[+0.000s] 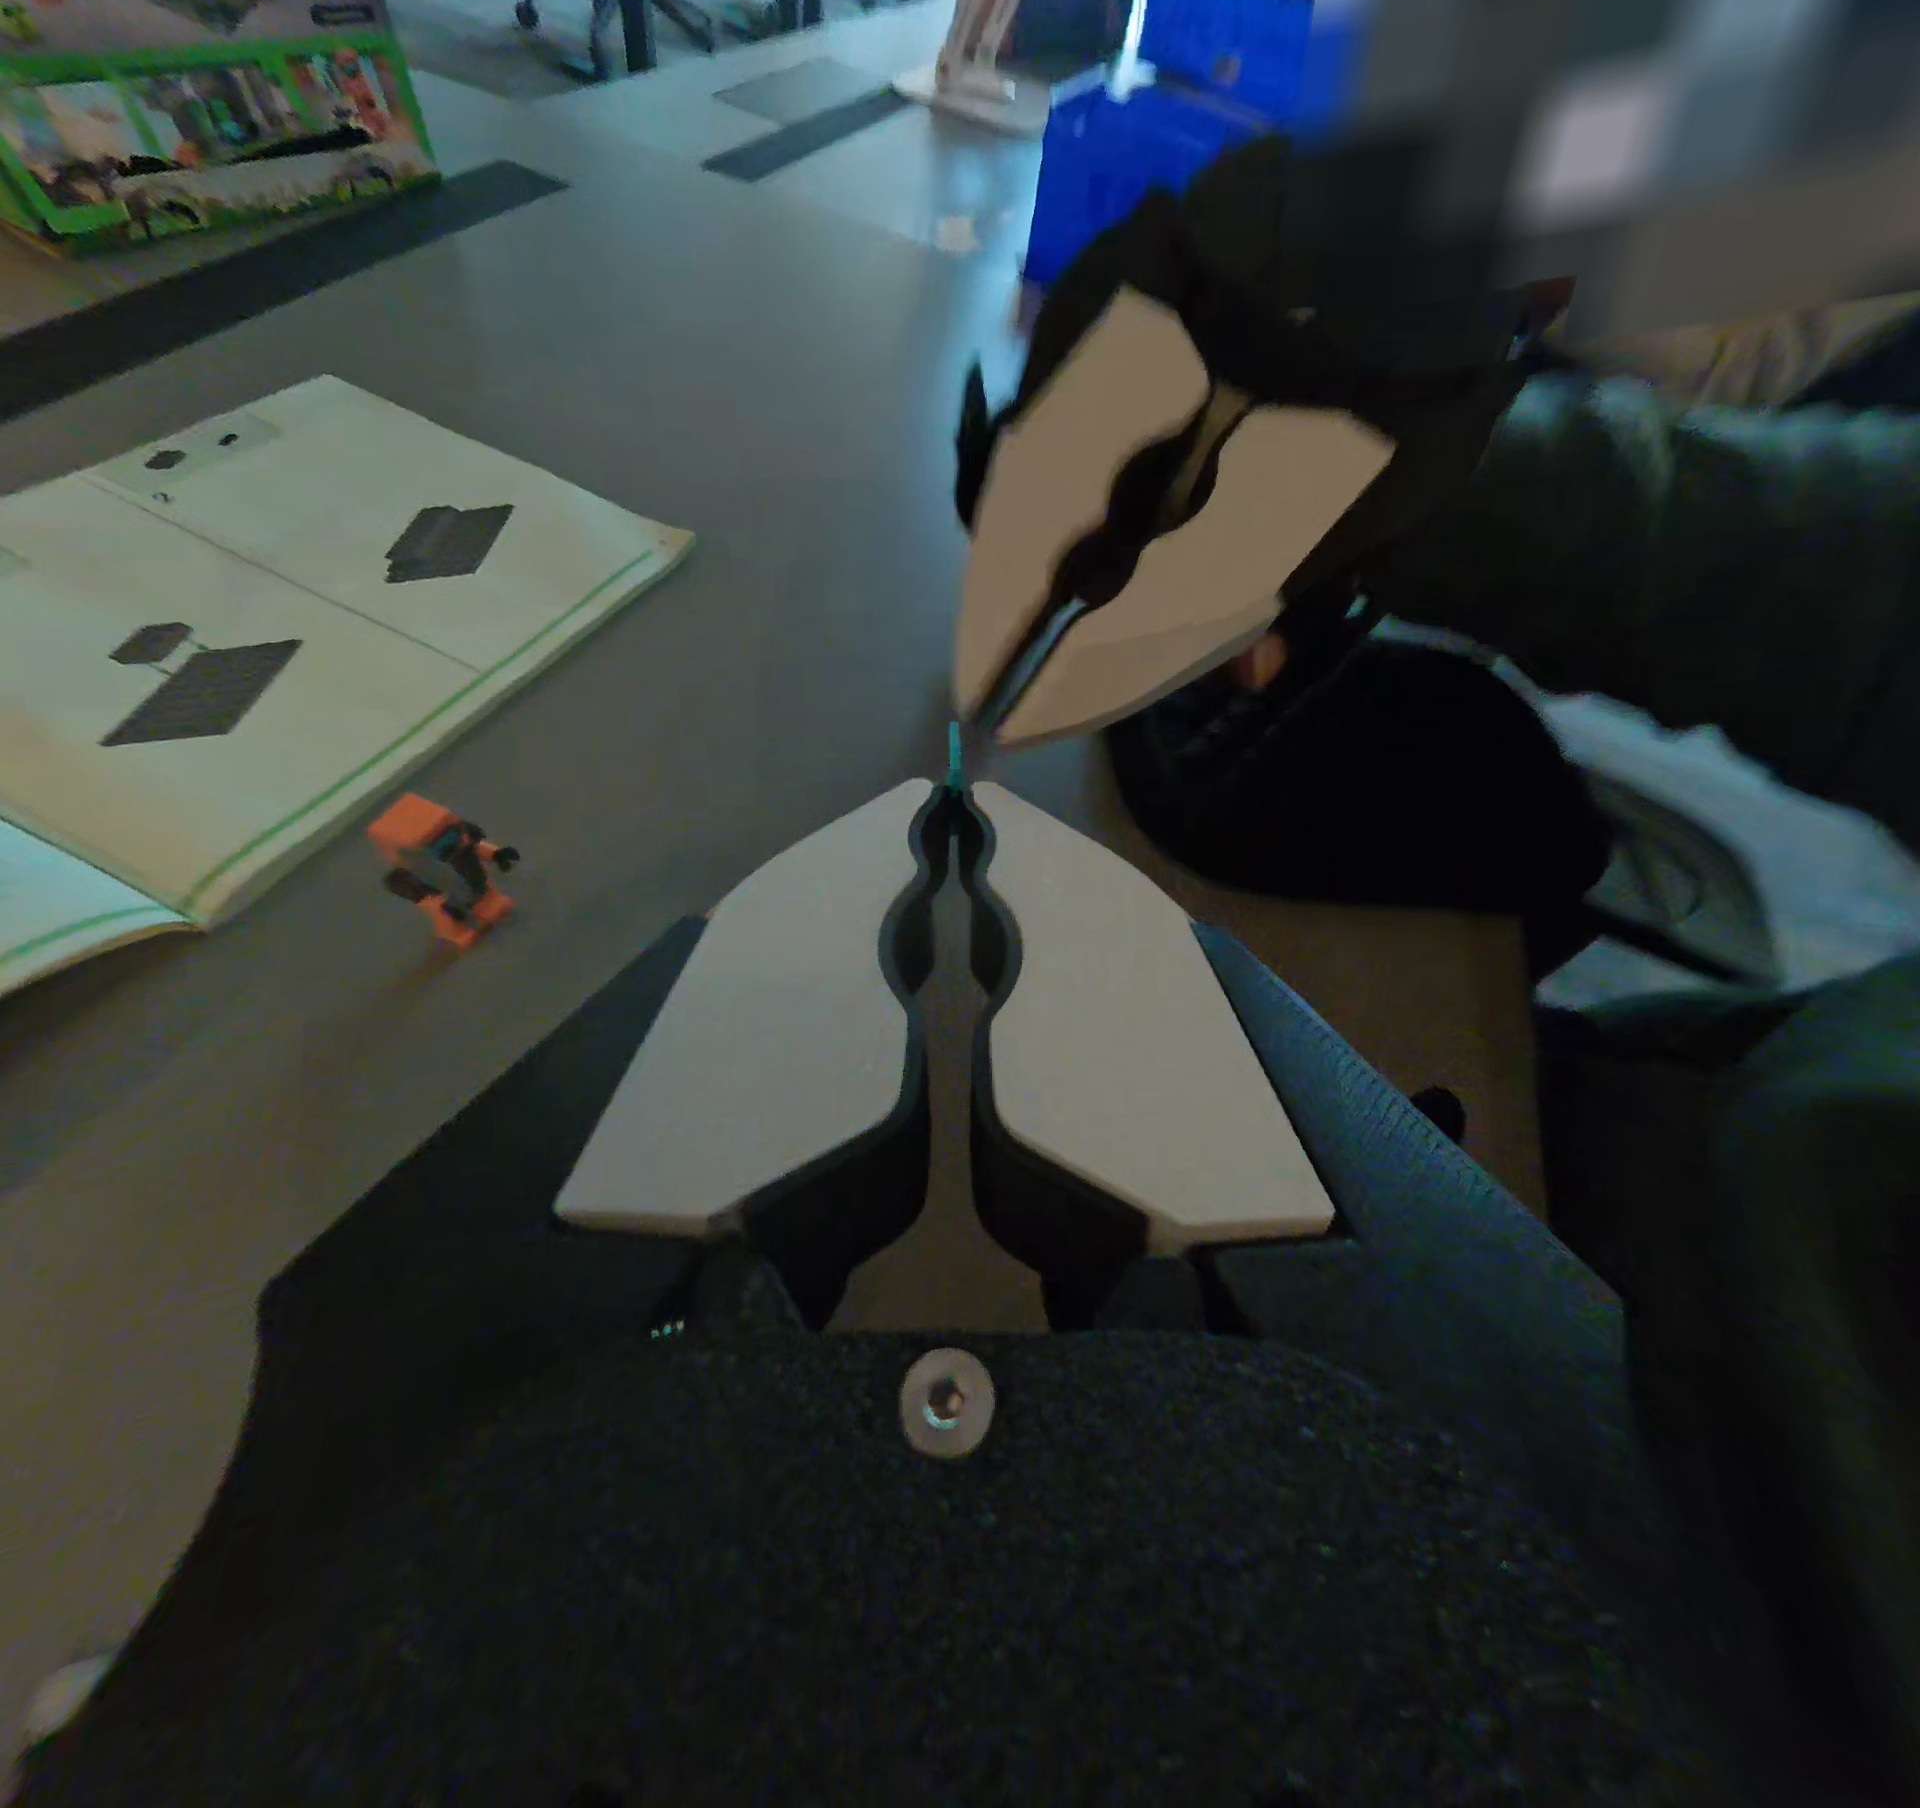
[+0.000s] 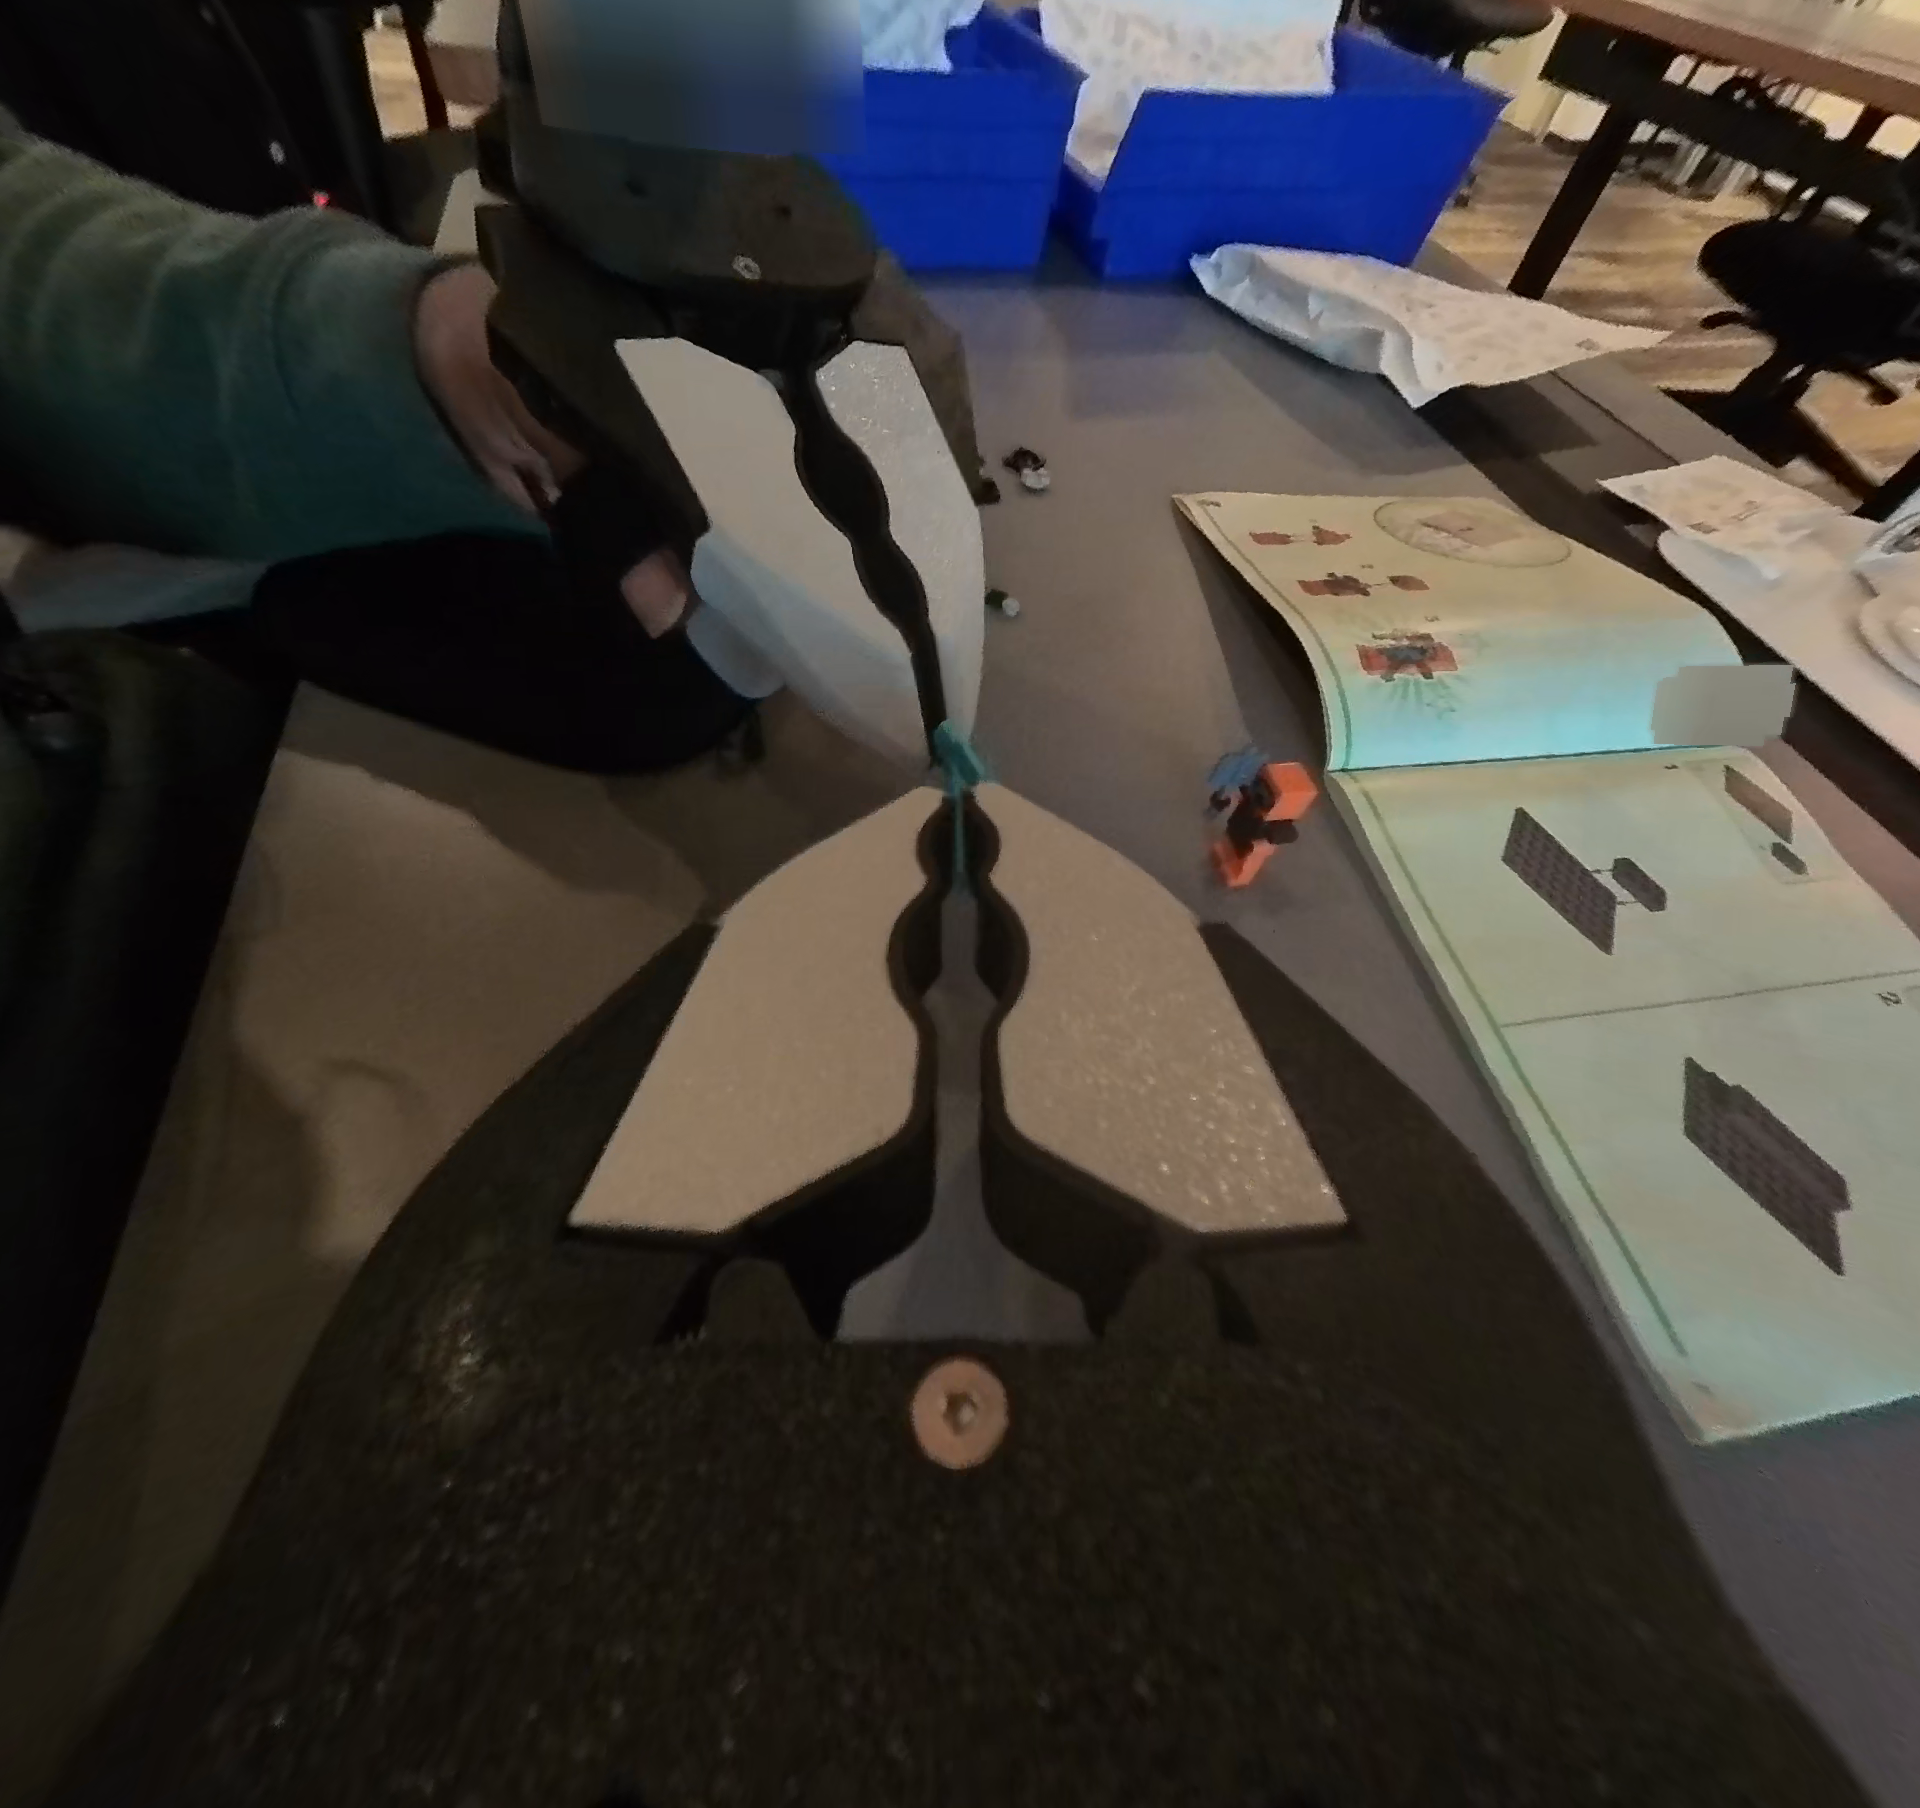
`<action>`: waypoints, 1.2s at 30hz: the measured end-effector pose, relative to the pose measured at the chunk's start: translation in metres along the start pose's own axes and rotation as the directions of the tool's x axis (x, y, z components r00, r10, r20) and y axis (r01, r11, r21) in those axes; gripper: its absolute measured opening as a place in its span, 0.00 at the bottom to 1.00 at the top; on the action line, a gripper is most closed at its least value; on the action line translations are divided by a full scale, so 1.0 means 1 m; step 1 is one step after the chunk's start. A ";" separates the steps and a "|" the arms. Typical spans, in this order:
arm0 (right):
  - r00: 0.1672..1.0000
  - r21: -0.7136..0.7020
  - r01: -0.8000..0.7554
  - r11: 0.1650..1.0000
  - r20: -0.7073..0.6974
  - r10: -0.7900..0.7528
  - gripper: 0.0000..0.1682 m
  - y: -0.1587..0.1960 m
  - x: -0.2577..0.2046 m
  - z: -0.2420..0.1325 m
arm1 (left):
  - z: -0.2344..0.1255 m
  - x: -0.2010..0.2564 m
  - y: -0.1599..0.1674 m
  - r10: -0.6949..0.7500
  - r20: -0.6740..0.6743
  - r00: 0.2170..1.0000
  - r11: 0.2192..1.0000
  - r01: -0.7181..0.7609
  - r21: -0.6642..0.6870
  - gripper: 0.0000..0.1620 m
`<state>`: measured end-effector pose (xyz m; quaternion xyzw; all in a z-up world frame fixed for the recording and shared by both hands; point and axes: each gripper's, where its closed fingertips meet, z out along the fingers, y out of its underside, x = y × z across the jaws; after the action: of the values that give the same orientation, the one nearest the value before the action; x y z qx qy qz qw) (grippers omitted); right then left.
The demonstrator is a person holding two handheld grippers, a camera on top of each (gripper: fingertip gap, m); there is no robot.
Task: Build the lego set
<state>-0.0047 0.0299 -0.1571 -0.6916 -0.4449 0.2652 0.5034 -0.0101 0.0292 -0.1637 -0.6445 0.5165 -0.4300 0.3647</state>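
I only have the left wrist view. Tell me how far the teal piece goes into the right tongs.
Observer: The teal piece runs on as a thin strip past the tips of the right tongs, down between them.
Operator: Report any loose parts beyond the left tongs.
Observer: A few small dark pieces lie on the table behind the left tongs.
Operator: Check the orange figure for other colours.
Observer: The orange figure carries a blue part at its upper left.
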 end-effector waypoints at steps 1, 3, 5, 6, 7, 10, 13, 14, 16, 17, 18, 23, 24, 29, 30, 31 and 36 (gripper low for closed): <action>1.000 -0.014 0.002 1.000 0.012 -0.002 0.05 0.000 0.000 -0.001 | 0.001 0.000 0.002 0.022 0.001 1.000 1.000 -0.022 -0.022 0.01; 0.999 -0.052 0.014 0.999 0.033 -0.013 0.09 0.000 -0.001 -0.002 | 0.003 0.002 0.005 0.060 -0.001 0.998 0.996 -0.060 -0.058 0.01; 0.998 -0.089 0.042 0.995 0.053 -0.037 0.09 0.002 -0.003 0.001 | 0.005 0.004 0.007 0.093 -0.009 0.996 0.992 -0.094 -0.086 0.01; 0.997 -0.117 0.056 0.992 0.063 -0.049 0.09 0.005 -0.004 0.002 | 0.006 0.005 0.007 0.110 -0.012 0.994 0.989 -0.111 -0.099 0.01; 0.996 -0.140 0.068 0.988 0.072 -0.059 0.08 0.007 -0.004 0.004 | 0.007 0.006 0.007 0.127 -0.014 0.992 0.986 -0.127 -0.111 0.01; 0.993 -0.155 0.075 0.985 0.100 -0.060 0.02 0.009 -0.007 0.005 | 0.008 0.007 0.007 0.169 -0.007 0.986 0.977 -0.169 -0.128 0.01; 0.994 -0.113 0.045 0.993 0.107 -0.032 0.01 0.006 -0.010 0.005 | 0.005 0.008 0.004 0.183 0.000 0.983 0.977 -0.182 -0.107 0.01; 0.994 -0.097 0.030 0.995 0.110 -0.019 0.01 0.005 -0.011 0.004 | 0.004 0.009 0.003 0.185 0.000 0.983 0.978 -0.184 -0.097 0.02; 0.994 -0.062 -0.007 0.998 0.109 0.014 0.01 0.004 -0.010 0.002 | 0.003 0.010 0.003 0.183 0.006 0.983 0.980 -0.182 -0.075 0.06; 0.993 -0.044 -0.028 0.999 0.112 0.033 0.01 0.003 -0.010 0.000 | 0.002 0.010 0.004 0.178 0.004 0.984 0.981 -0.177 -0.073 0.09; 0.992 -0.021 -0.051 0.998 0.117 0.053 0.01 0.001 -0.009 -0.003 | 0.002 0.011 0.006 0.171 0.000 0.985 0.983 -0.171 -0.068 0.10; 0.978 0.095 -0.154 0.984 0.155 0.138 0.01 -0.010 -0.009 -0.014 | 0.003 0.016 0.008 0.131 -0.030 0.991 0.991 -0.132 -0.030 0.10; 0.975 0.114 -0.169 0.979 0.165 0.149 0.01 -0.012 -0.009 -0.015 | 0.003 0.018 0.009 0.129 -0.039 0.991 0.991 -0.130 -0.026 0.10; 0.964 0.174 -0.214 0.961 0.196 0.179 0.01 -0.020 -0.012 -0.018 | 0.007 0.025 0.005 0.117 -0.065 0.991 0.993 -0.117 0.003 0.10; 0.962 0.186 -0.223 0.957 0.201 0.186 0.01 -0.021 -0.012 -0.018 | 0.007 0.026 0.004 0.116 -0.069 0.991 0.993 -0.116 0.009 0.10; 0.960 0.193 -0.230 0.954 0.205 0.190 0.01 -0.022 -0.012 -0.018 | 0.007 0.027 0.003 0.115 -0.074 0.991 0.993 -0.114 0.016 0.10; 0.952 0.231 -0.260 0.938 0.224 0.209 0.01 -0.026 -0.013 -0.020 | 0.006 0.028 -0.003 0.101 -0.085 0.991 0.994 -0.097 0.048 0.10</action>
<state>-0.0038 0.0118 -0.1270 -0.6392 -0.3680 0.4458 0.5072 -0.0010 0.0027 -0.1581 -0.5904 0.5538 -0.4504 0.3766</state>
